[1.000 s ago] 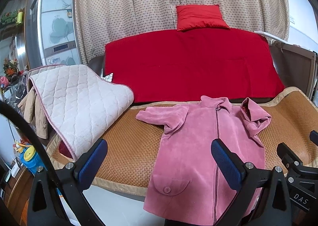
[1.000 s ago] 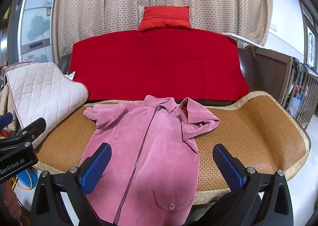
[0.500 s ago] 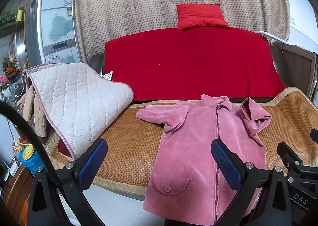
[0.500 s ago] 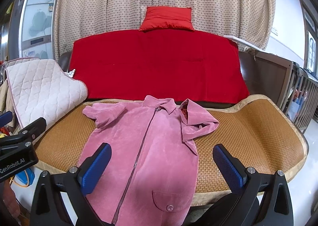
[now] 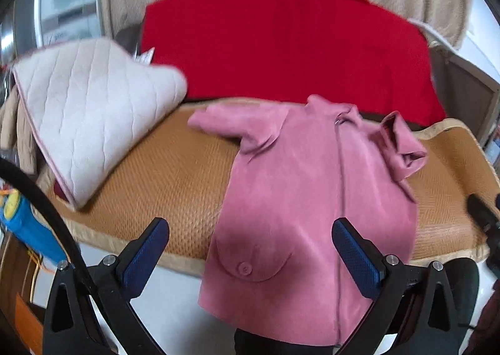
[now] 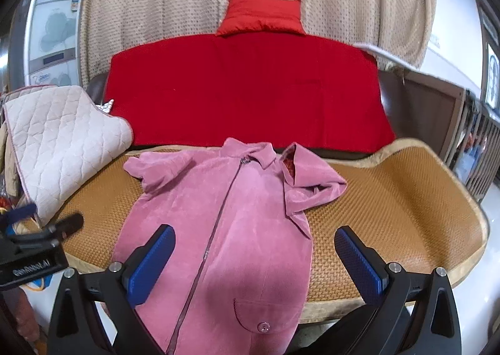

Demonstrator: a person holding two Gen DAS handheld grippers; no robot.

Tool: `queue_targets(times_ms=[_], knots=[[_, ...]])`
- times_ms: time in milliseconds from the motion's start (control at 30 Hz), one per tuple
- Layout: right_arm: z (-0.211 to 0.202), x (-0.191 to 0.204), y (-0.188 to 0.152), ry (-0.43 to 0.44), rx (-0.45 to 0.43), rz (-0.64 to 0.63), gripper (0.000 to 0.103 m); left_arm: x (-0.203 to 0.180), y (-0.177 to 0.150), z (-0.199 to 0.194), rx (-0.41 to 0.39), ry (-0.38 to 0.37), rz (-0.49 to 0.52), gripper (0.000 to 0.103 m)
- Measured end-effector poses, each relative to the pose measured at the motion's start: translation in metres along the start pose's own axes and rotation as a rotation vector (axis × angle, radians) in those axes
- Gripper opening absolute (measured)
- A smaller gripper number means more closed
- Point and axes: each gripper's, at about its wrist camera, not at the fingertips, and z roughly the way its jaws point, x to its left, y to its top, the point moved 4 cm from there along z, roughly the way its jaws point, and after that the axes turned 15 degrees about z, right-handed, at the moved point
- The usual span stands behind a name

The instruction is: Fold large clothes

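Spreading across the scene, the woven mat point(image 6: 390, 199) covers the sofa seat, its near edge partly hidden behind both tools, with a red cover point(image 6: 243, 86) over the backrest and a red cushion point(image 6: 261, 16) on top. On the mat lies the pink coat point(image 6: 225, 217), front up, zipper closed, collar toward the backrest; its hem hangs over the mat's near edge and is cut off by the frame bottom, and one sleeve is folded into a bunch near the collar. A quilted pad point(image 5: 90, 108) leans at the mat's left end. The left view is motion-blurred, so fine detail there is hard to make out, and it sits closer and lower to the coat than a second ago; the right view has also drawn nearer. The left hand-held gripper point(image 5: 250, 255) is released, jaws wide, hovering over the coat's hem. The right hand-held gripper point(image 6: 257, 261) is likewise released, empty, above the hem.
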Motion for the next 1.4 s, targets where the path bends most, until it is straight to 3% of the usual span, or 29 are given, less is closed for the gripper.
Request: queue_targets(times_ms=[233, 433, 700, 1267, 1400], knots=[[0.034, -0.03, 0.005, -0.053, 0.049, 0.088, 0.103, 0.003, 0.0, 0.009, -0.008, 0.023, -0.03, 0.103], [0.045, -0.027, 0.002, -0.07, 0.053, 0.064, 0.103, -0.014, 0.017, 0.011, -0.019, -0.012, 0.02, 0.103], [0.052, -0.021, 0.011, -0.1, 0.019, 0.031, 0.103, -0.015, 0.027, 0.01, -0.036, 0.038, 0.051, 0.103], [0.067, -0.029, 0.02, -0.069, 0.012, 0.048, 0.103, -0.026, 0.045, 0.018, -0.021, 0.07, 0.09, 0.103], [0.079, -0.037, 0.024, -0.037, 0.017, 0.072, 0.103, -0.036, 0.058, 0.03, -0.008, 0.036, 0.106, 0.103]])
